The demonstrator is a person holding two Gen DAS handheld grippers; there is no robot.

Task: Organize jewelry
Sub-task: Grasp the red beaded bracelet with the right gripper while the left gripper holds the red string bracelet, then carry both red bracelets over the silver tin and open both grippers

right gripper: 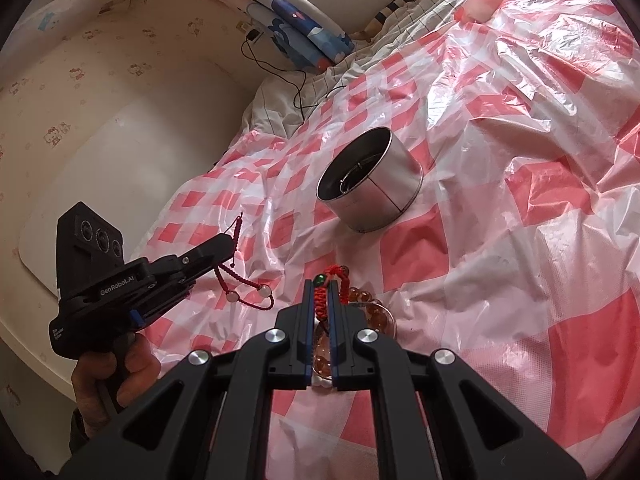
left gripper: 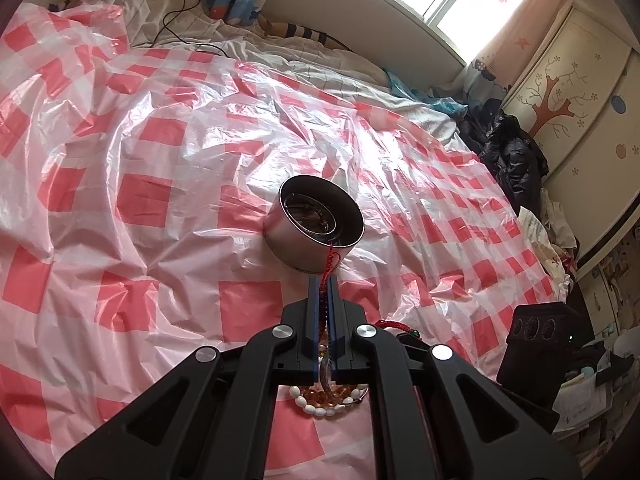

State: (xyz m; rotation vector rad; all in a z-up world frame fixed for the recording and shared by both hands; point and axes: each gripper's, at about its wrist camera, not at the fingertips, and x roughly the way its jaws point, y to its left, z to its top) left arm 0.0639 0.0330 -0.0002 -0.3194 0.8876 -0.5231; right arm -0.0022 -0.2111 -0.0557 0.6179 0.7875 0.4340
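Both tongs were clamped on red cords, left (right gripper: pixel 230 246) on a beaded cord (right gripper: pixel 240 292), right (right gripper: pixel 320 286) on another (right gripper: pixel 320 304); tin (right gripper: pixel 370 184) lay ahead, so each cord likely needed lifting clear before release.

My matt black plastic fingers (left gripper: pixel 310 312); glossy crinkled plastic sheet (left gripper: pixel 160 184); shiny smooth metal tin (left gripper: pixel 316 226); braided red cord (right gripper: pixel 320 300)

checked plastic sheet (left gripper: pixel 160 208), black cable (right gripper: pixel 298 92), wardrobe (left gripper: pixel 572 92)
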